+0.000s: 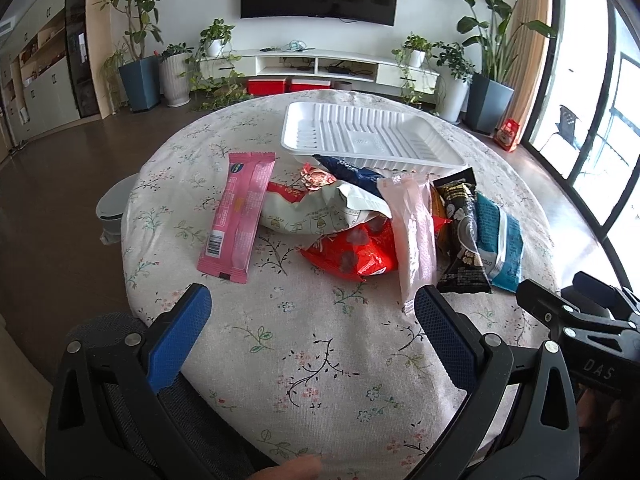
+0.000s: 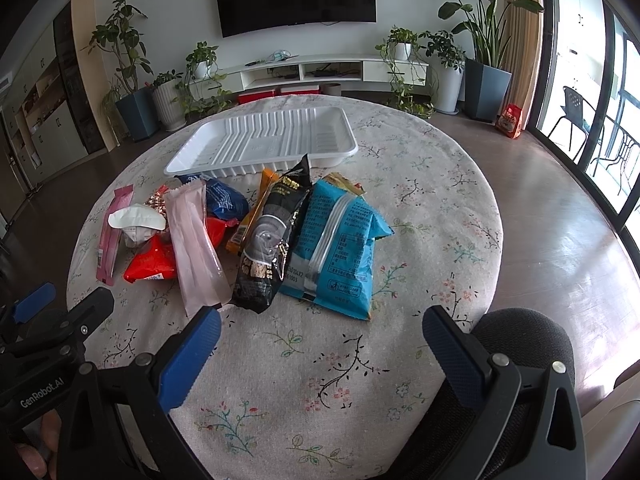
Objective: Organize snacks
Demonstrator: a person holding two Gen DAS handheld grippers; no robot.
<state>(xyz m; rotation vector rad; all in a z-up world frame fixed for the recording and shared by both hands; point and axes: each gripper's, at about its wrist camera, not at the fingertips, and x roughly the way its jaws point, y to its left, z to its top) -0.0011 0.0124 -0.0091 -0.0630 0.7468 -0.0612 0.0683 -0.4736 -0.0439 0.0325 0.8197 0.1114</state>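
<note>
A pile of snack packets lies mid-table in front of an empty white plastic tray (image 1: pixel 372 136) (image 2: pixel 264 142). In the left wrist view I see a long pink packet (image 1: pixel 238 216), a white-green bag (image 1: pixel 320 210), a red bag (image 1: pixel 352 254), a pale pink packet (image 1: pixel 414 236), a black bag (image 1: pixel 460 236) and a light blue bag (image 1: pixel 500 240). The right wrist view shows the light blue bag (image 2: pixel 340 248), black bag (image 2: pixel 272 248) and pale pink packet (image 2: pixel 194 248) nearest. My left gripper (image 1: pixel 314 304) and right gripper (image 2: pixel 322 326) are both open and empty, short of the pile.
The round table (image 1: pixel 320 360) has a floral cloth. A grey chair back (image 2: pixel 524 344) sits at its near edge. A white bin (image 1: pixel 114 204) stands on the floor left of the table. Potted plants and a TV cabinet line the far wall.
</note>
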